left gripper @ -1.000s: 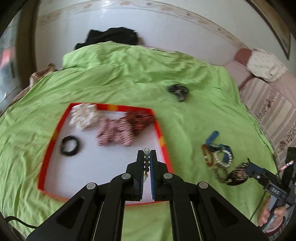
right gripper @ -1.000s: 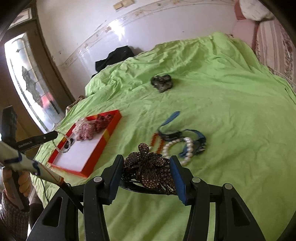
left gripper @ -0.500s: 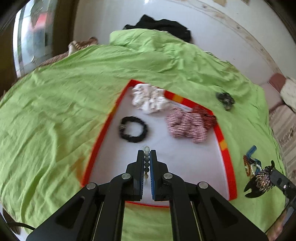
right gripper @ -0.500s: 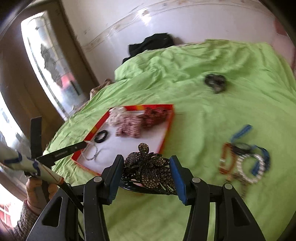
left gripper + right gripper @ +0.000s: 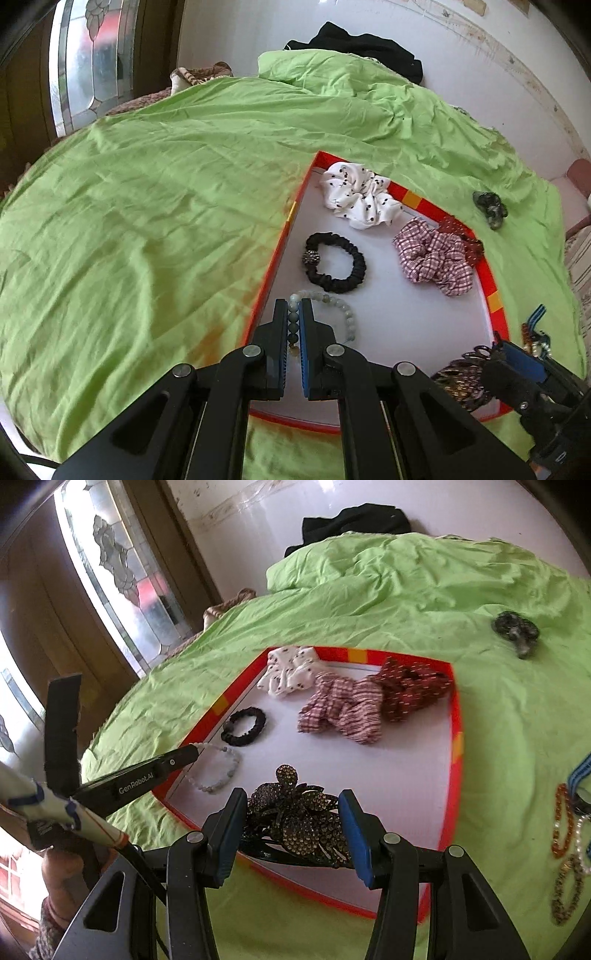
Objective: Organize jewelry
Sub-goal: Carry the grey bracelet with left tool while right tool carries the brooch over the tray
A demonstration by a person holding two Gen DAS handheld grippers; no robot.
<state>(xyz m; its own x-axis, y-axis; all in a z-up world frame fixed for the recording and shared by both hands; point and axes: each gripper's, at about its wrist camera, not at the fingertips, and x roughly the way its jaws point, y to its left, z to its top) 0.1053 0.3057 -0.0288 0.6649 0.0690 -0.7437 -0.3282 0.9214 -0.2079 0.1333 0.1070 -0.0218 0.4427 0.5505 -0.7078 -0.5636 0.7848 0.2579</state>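
Both hands hover over the red-rimmed tray on the green bed, the left claw pinched on a pale bead bracelet near its left wall, the right claw clamped on a rhinestone flower clip, apparently ready to set down beside the scrunchies.

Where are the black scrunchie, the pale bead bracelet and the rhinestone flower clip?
black scrunchie [image 5: 355, 264], left wrist view, right side of loop
pale bead bracelet [image 5: 232, 766], right wrist view, right-hand beads
rhinestone flower clip [image 5: 295, 812], right wrist view, centre petals

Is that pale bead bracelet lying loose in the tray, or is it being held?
Held: the left gripper is shut on the bead bracelet, over the tray.
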